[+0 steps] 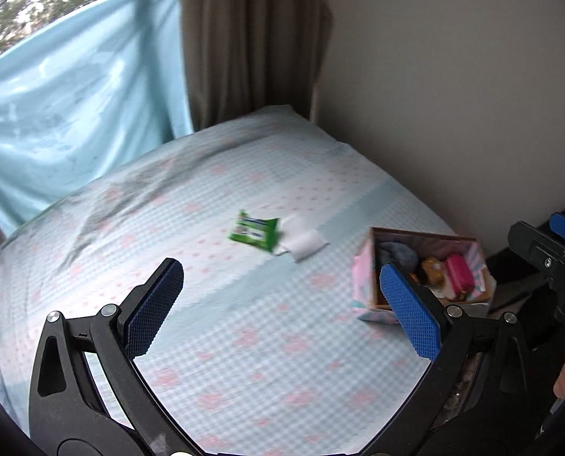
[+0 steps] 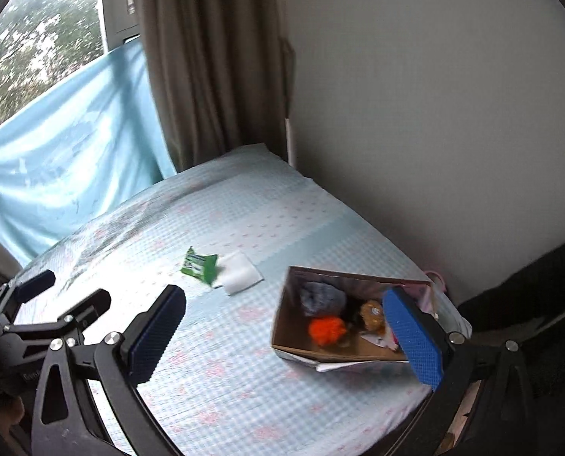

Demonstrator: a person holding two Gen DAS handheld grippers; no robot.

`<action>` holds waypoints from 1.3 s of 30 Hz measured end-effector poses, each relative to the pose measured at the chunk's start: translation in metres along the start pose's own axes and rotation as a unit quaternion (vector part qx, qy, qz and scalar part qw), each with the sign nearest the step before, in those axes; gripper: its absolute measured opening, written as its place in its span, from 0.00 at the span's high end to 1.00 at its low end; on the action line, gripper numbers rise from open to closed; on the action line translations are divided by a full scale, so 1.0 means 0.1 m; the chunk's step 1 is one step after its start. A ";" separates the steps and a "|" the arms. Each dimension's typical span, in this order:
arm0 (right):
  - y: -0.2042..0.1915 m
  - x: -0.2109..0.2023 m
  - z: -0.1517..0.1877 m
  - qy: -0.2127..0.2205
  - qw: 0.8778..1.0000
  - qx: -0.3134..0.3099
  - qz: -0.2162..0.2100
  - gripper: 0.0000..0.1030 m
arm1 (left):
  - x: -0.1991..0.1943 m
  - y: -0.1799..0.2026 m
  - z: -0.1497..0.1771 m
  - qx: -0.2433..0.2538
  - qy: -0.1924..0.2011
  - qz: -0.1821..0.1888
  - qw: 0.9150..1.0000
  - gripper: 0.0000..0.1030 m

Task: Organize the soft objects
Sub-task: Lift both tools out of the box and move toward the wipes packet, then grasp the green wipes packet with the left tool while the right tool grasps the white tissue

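A green packet (image 1: 254, 230) (image 2: 199, 265) lies mid-bed with a white folded pad (image 1: 306, 246) (image 2: 240, 273) touching its right side. Near the bed's right edge stands an open pink-and-blue box (image 1: 362, 277) (image 2: 282, 319). It holds a grey fluffy item (image 2: 322, 296), an orange fluffy item (image 2: 327, 330), a brown toy (image 2: 373, 315) and a pink item (image 1: 459, 274). My left gripper (image 1: 282, 304) hovers open over the bed, short of the packet. My right gripper (image 2: 294, 334) is open too, its right finger in front of the box. Both are empty.
The bed (image 1: 244, 342) has a light blue checked sheet with pink spots. A wall (image 1: 453, 95) runs along its right side, a brown curtain (image 1: 244, 38) and a hanging blue cloth (image 1: 73, 95) stand behind. Each gripper shows at the edge of the other's view.
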State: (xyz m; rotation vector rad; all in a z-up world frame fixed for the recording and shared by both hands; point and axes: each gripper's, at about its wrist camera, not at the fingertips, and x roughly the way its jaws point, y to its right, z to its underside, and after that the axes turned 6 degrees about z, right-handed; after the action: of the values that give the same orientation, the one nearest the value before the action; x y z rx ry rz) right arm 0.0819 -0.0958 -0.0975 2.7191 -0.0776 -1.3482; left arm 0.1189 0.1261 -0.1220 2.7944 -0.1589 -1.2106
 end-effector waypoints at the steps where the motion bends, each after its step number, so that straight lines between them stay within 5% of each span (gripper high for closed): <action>1: -0.09 0.03 0.01 -0.001 1.000 -0.005 -0.004 0.00 | 0.01 -0.12 0.01 -0.002 0.000 -0.007 1.000 0.00; 12: -0.82 0.87 0.04 -0.045 0.996 -0.053 -0.049 0.00 | 0.64 -0.78 0.05 -0.014 -0.029 -0.044 0.999 0.00; 32: -1.24 3.44 0.04 -0.136 0.981 -0.108 -0.091 0.00 | 3.44 -1.25 -0.09 -0.001 -0.146 0.016 0.989 0.00; 39: -1.22 4.09 0.16 -0.176 0.972 -0.123 -0.097 0.00 | 4.14 -1.47 0.03 -0.087 -0.204 0.035 0.974 0.00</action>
State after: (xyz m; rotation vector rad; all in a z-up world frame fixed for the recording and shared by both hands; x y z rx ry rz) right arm 0.3166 -0.0131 -0.4445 2.3092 0.3133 -1.7488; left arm 0.4070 0.2166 -0.4414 2.3429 -0.1680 -1.6757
